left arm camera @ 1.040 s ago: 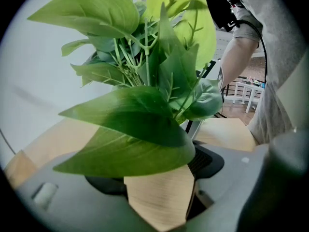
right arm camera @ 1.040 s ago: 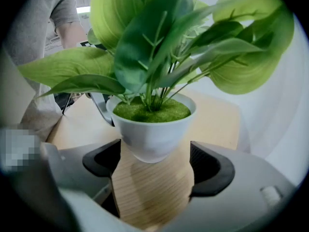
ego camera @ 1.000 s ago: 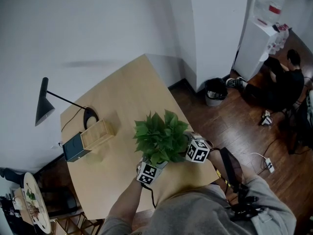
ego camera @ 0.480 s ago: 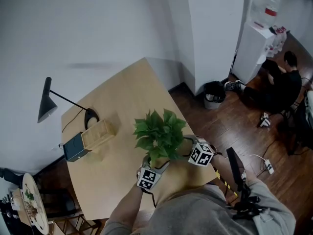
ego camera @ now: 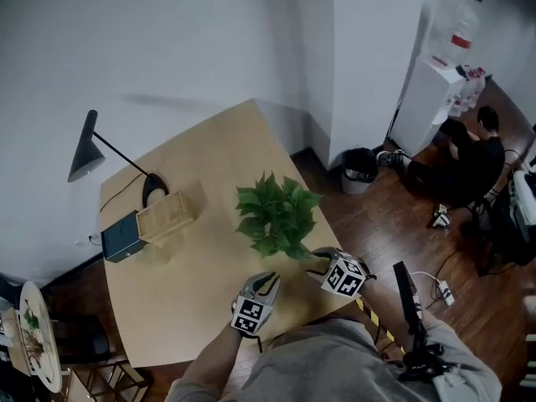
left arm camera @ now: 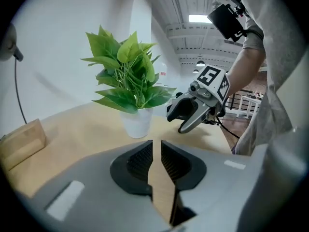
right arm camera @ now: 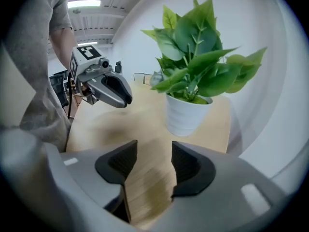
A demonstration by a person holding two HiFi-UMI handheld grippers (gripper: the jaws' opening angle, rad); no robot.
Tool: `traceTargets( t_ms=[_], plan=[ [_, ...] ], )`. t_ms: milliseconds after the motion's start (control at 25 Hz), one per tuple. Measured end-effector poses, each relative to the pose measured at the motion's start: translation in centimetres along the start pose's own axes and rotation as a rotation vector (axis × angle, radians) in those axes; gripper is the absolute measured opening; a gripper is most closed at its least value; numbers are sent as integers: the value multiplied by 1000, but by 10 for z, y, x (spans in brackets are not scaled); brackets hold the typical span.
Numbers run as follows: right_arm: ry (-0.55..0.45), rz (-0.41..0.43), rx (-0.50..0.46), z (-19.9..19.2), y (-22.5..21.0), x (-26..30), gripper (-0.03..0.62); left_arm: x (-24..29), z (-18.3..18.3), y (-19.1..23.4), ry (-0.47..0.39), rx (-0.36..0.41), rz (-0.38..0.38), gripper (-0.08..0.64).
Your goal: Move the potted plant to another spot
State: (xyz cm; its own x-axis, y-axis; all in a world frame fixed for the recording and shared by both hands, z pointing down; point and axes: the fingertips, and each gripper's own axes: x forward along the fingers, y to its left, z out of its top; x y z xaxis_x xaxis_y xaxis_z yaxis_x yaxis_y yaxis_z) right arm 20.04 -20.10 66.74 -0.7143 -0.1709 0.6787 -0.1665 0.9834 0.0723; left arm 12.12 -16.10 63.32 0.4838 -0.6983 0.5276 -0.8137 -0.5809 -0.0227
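Head view: the potted plant [ego camera: 276,220] stands upright, just ahead of both tongs.

Left gripper view: the left tongs [left arm camera: 157,151] have just been closing and are almost together, with nothing between.

Right gripper view: the right tongs [right arm camera: 153,153] have also been closing and are half spread, empty.

I judge that a careless swing forward could tip the pot.

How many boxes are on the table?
2: a wooden box near the lamp's base, and a dark box right beside its left end. None seems hidden.
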Motion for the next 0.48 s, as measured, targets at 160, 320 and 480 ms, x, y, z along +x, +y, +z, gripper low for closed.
traceTargets(
  t_ms=[160,320,480],
  plan=[
    [18,-15,-11,0,28,-8,155,-15,-5,-8,-5,1,17,0],
    [37,-53,-7,-2,49,-19,62,-23,-15,-23,8,16,13,0],
    [70,-59,9,-14,74,-30,20,-29,-26,-42,12,14,9,0]
  ],
)
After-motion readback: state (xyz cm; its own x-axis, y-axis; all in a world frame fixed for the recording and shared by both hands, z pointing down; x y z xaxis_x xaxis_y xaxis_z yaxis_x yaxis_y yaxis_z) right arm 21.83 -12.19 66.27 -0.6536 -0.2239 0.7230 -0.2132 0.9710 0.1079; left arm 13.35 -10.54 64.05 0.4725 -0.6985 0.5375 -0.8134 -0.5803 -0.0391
